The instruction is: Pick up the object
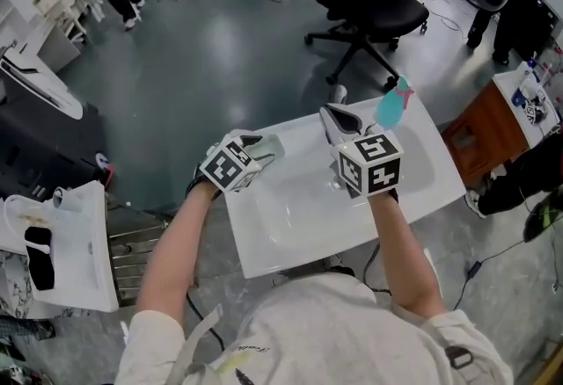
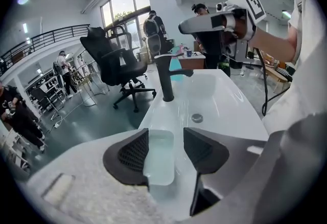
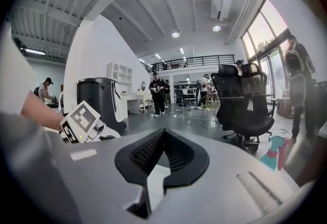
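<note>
White sink (image 1: pixel 290 229): left gripper (image 2: pixel 166 138) fingers parted round a clear block (image 2: pixel 157 162), clearest in its view; right gripper (image 3: pixel 163 138) fingers closed

Item 1: translucent block (image 2: pixel 159 159), pale, rounded-rectangular.
1 piece, frosted whitish with a faint green-blue tint, rounded corners and a slightly raised rim on the top face; whether it is solid or a shallow dish cannot be told. Lies flat on the ledge of the white sink (image 2: pixel 219 100), long axis pointing toward the black faucet (image 2: pixel 166 77). Sits between the 2 parted jaws of the left gripper (image 2: pixel 166 138): the left pad is at its edge, the right pad stands clear. In the head view the block (image 1: pixel 266 148) is a pale patch on the sink's left corner.
</note>
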